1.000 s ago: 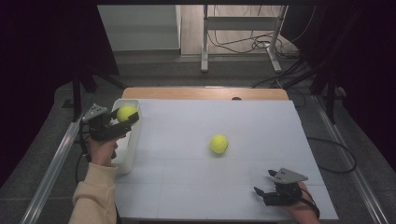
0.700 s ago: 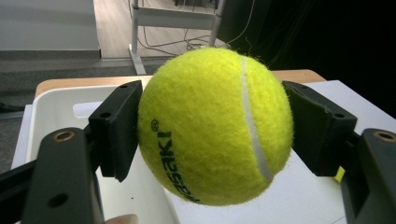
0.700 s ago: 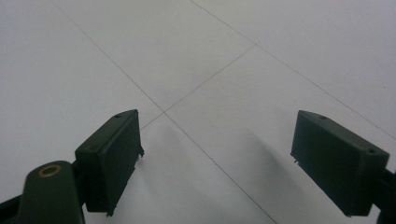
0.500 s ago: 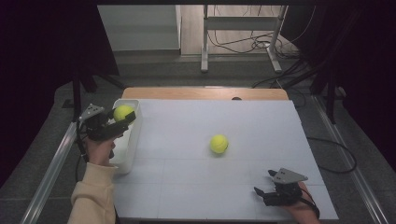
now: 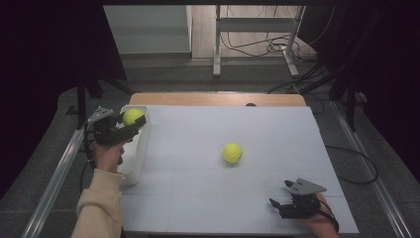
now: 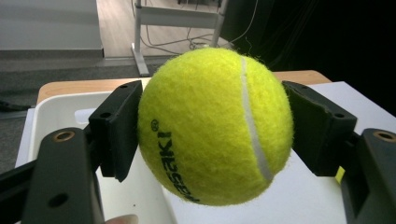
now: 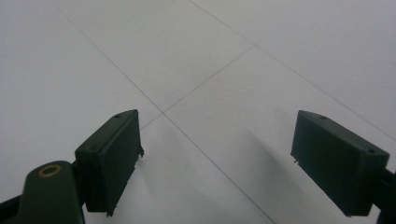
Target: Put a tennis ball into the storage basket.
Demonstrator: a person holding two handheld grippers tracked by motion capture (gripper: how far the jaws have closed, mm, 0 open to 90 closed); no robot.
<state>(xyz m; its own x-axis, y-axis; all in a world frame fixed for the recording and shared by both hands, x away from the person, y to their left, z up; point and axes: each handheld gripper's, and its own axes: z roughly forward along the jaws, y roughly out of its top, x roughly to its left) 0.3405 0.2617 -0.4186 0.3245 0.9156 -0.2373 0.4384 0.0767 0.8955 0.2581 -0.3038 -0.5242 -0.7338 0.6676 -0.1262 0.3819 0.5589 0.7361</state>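
Bin (image 5: pixel 134 159) at table's (image 5: pixel 198 208) left edge, running near to far. Above bin's far end: ball (image 5: pixel 132 116) clamped in left gripper (image 5: pixel 132 122) (pads touching both sides, seen close in left gripper view: ball (image 6: pixel 215 126), bin (image 6: pixel 60 105) below and behind). Second ball (image 5: pixel 232 152) on table, approx. centre, well right of bin, apart from both grippers. Right gripper (image 5: pixel 278 206) at near right corner, low over table, jaws spread wide w/ nothing between; second ball far and left of it. Stand legs (image 5: pixel 216 69) on floor beyond far edge.
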